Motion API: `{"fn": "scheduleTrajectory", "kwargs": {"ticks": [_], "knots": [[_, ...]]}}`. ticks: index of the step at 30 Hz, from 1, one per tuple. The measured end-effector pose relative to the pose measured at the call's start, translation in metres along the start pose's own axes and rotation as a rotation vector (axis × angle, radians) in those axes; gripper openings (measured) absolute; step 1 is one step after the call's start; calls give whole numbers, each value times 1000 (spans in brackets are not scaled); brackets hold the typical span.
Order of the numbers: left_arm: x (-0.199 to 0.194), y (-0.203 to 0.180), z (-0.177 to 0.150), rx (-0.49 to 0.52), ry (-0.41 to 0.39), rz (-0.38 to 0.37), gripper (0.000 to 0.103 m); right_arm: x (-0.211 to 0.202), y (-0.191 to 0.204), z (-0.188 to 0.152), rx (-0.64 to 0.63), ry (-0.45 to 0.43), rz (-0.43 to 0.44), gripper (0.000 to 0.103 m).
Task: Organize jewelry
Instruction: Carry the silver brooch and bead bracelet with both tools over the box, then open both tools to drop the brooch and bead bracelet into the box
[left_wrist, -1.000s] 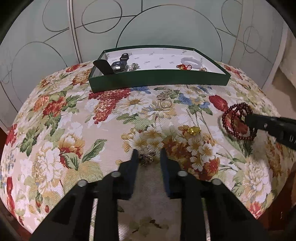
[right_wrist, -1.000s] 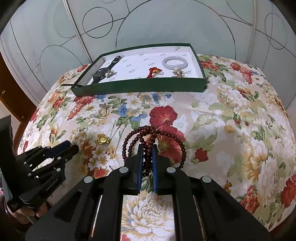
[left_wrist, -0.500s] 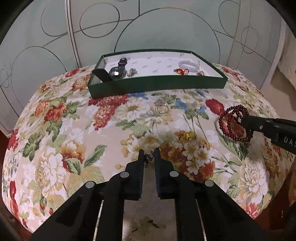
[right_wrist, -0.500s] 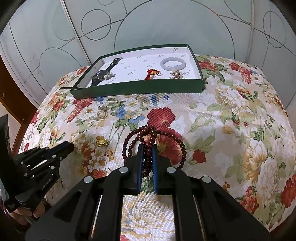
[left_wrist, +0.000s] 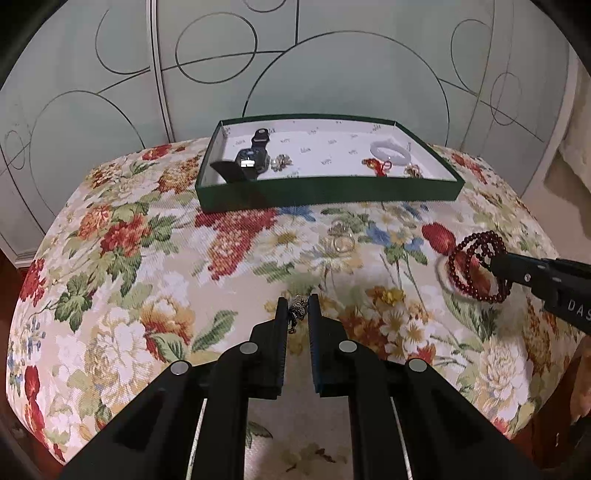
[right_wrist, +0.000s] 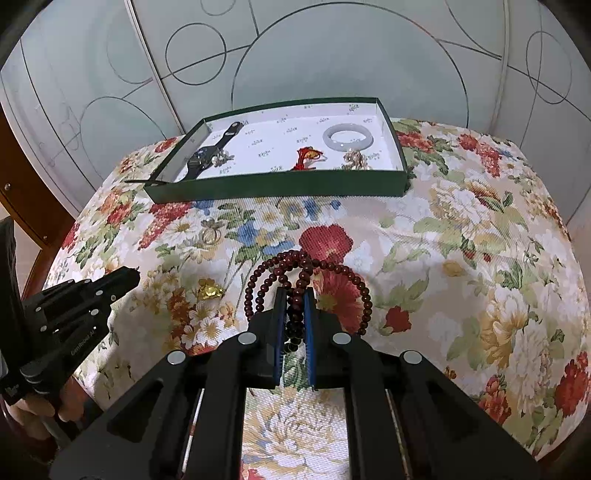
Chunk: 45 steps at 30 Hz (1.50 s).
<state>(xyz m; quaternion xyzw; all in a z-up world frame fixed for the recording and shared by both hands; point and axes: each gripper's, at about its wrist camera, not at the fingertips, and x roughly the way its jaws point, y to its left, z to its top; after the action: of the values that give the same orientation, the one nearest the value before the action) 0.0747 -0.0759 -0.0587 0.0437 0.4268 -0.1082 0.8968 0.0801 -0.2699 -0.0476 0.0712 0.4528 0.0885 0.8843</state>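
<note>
1. Now the left gripper (left_wrist: 295, 312) is clamped on a small dark metallic brooch (left_wrist: 297, 309), which sits pinched between its fingertips low in the left wrist view, over the floral cloth (left_wrist: 155, 280).
2. Meanwhile the right gripper (right_wrist: 295, 306) is clenched on a dark red bead bracelet (right_wrist: 295, 275); its coiled loops spill out from the pads toward 12 o'clock and to either side.
3. From the left wrist view the same bracelet and the right gripper's tip sit at about 3 o'clock.
4. From the right wrist view the left gripper sits at 9 o'clock, with the fingers of a hand (right_wrist: 35, 411) showing beneath it.
5. At 12 o'clock on the cloth stands a green tray (left_wrist: 332, 190) with a white lining.
6. Inside the tray, a black watch (left_wrist: 253, 158) lies toward its left end, with a small silvery cluster (left_wrist: 281, 161) just beside it.
7. Toward the tray's right end lie a pale jade bangle (right_wrist: 348, 137), a red knotted charm (right_wrist: 307, 156) and a small pearly piece (right_wrist: 355, 159).
8. Loose on the cloth, a silver ring (left_wrist: 342, 240) lies between the tray and the left gripper.
9. A small gold piece (right_wrist: 209, 291) lies at about 10 o'clock from the right gripper's tips, near the bracelet.
</note>
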Motion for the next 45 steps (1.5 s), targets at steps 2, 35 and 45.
{"fn": "scheduleTrajectory", "kwargs": {"ticks": [2,35,45], "knots": [[-1,1,5,-4,-9,-3,11,-2,1,3,-1,-7,-2,9],[107,21,186,-45,-83,47,11,94,-7,174,26,-94,-40,9],[149,19,188,-45,8,59,11,153,-15,176,45,5,-49,10]]}}
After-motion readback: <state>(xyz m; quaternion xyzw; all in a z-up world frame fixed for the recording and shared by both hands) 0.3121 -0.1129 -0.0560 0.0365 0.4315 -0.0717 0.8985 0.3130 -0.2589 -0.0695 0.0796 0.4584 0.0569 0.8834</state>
